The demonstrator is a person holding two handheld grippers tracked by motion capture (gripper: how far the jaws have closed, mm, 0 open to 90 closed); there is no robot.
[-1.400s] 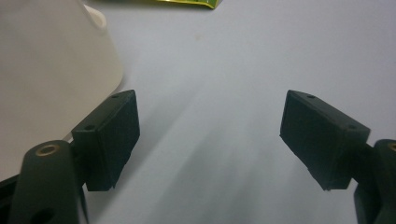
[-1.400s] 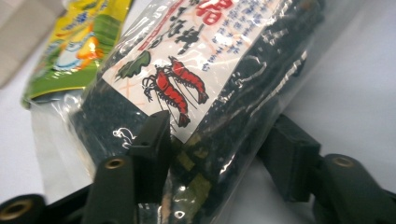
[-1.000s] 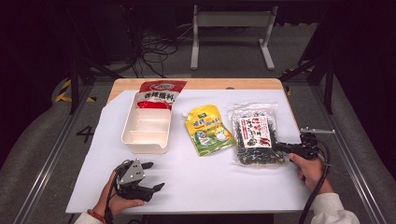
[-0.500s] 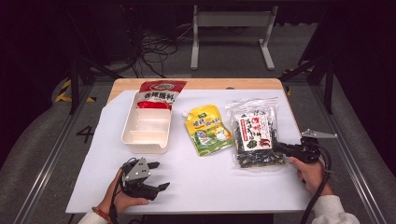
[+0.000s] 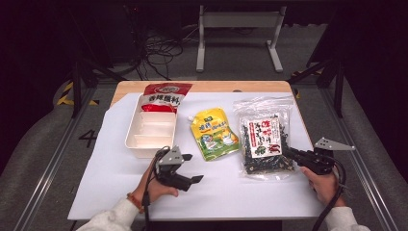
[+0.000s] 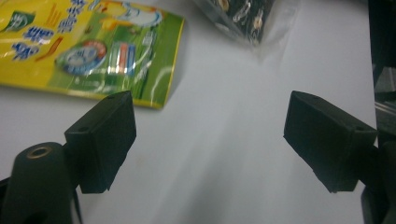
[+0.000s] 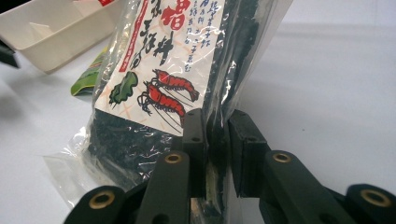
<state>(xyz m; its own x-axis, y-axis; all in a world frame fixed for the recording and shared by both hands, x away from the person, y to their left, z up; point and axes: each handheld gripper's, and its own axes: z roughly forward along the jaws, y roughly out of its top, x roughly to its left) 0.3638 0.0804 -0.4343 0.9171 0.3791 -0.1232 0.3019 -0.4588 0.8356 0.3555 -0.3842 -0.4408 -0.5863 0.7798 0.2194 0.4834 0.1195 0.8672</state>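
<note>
High view shows the desk [image 5: 115, 192], covered by a white sheet, carrying everything. Largest on it is the white divided tray [image 5: 150, 129] toward the far left corner, its compartments bare, with a red packet [image 5: 166, 93] at its far end against the desk's far edge. Next in size, the clear seaweed bag [image 5: 263, 140] with the shrimp-printed label lies near the right edge, and the yellow-green pouch [image 5: 213, 133] sits between tray and bag, apart from both. The right gripper [image 5: 291, 153] is at the bag's near right corner; in the right gripper view its jaws are clamped together on the plastic edge of the seaweed bag [image 7: 177, 84], which rises tilted from the pinch. A second ago that gripper was already at this corner and the bag has hardly shifted, so the grasp looks newly made and the lift not begun. The left gripper [image 5: 188, 169], which sat by the desk's near edge a second ago, has come forward and now hovers near the pouch's near corner. Its jaws stand wide apart and hold nothing, with the yellow-green pouch [image 6: 88, 51] just beyond them in the left gripper view. Both packets therefore seem bound for the tray.
</note>
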